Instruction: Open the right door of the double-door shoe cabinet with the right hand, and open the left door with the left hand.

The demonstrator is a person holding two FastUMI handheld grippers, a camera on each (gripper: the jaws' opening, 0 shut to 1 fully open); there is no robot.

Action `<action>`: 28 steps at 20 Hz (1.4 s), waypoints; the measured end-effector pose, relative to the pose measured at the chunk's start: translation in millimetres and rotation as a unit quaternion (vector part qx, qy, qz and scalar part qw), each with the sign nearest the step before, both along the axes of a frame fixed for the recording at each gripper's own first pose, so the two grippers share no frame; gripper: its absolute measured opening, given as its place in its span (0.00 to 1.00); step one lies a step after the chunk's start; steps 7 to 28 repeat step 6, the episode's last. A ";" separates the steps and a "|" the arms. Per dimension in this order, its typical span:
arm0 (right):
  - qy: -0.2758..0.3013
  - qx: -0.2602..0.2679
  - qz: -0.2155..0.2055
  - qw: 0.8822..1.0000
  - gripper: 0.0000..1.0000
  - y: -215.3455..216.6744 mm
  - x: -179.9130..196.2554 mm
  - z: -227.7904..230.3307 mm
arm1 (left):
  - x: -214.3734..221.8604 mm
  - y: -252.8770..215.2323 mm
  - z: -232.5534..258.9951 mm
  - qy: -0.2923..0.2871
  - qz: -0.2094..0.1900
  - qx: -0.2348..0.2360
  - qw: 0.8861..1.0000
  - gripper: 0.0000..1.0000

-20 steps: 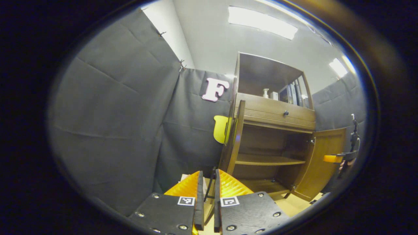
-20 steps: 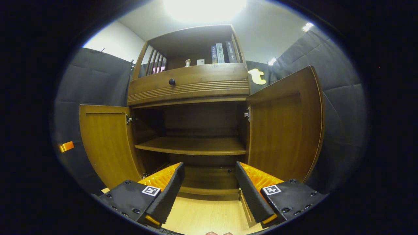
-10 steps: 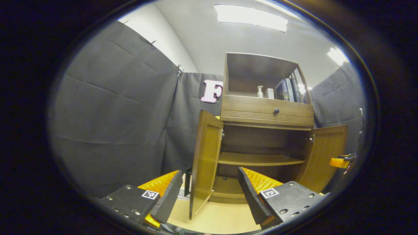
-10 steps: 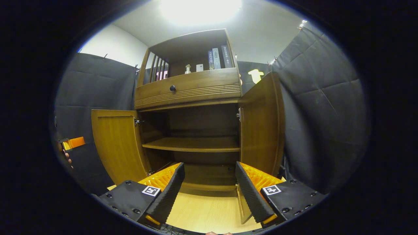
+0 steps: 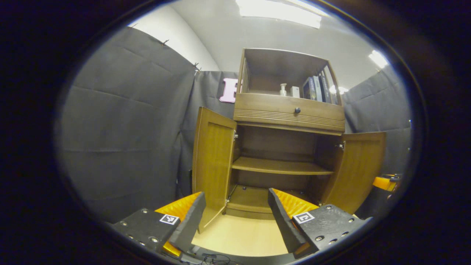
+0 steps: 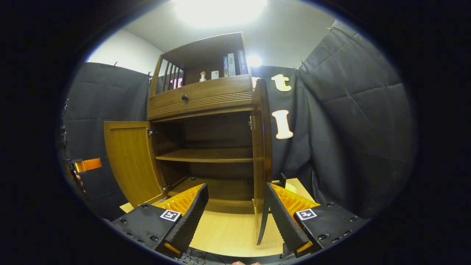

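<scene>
Wooden shoe cabinet [image 5: 287, 147] stands ahead with left door [image 5: 213, 154] and right door [image 6: 262, 154] both swung wide, left gripper [image 5: 235, 217] and right gripper [image 6: 235, 213] spread apart, empty; task looks done.

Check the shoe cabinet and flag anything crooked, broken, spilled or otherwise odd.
Nothing stands out. The left door and the right door of the shoe cabinet both hang swung open and look straight on their hinges, the inner shelf sits level and bare, and the small bottle and books up top stand upright.
</scene>
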State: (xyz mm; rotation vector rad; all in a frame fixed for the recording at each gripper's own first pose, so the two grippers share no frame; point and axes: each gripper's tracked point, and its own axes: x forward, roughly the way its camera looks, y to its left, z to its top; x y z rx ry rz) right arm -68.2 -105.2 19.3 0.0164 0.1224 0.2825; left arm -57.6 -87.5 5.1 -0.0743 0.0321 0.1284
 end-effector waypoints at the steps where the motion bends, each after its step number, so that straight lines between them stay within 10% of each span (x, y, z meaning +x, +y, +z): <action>1: 0.003 0.001 -0.004 1.000 0.98 1.8 0.2 0.2 | 3.6 -0.8 1.4 -0.003 -0.002 0.007 1.000 0.97; 28: -0.002 0.013 -0.006 1.000 0.98 37.4 9.6 12.2 | 27.8 1.4 -9.4 0.009 -0.009 0.033 0.999 0.97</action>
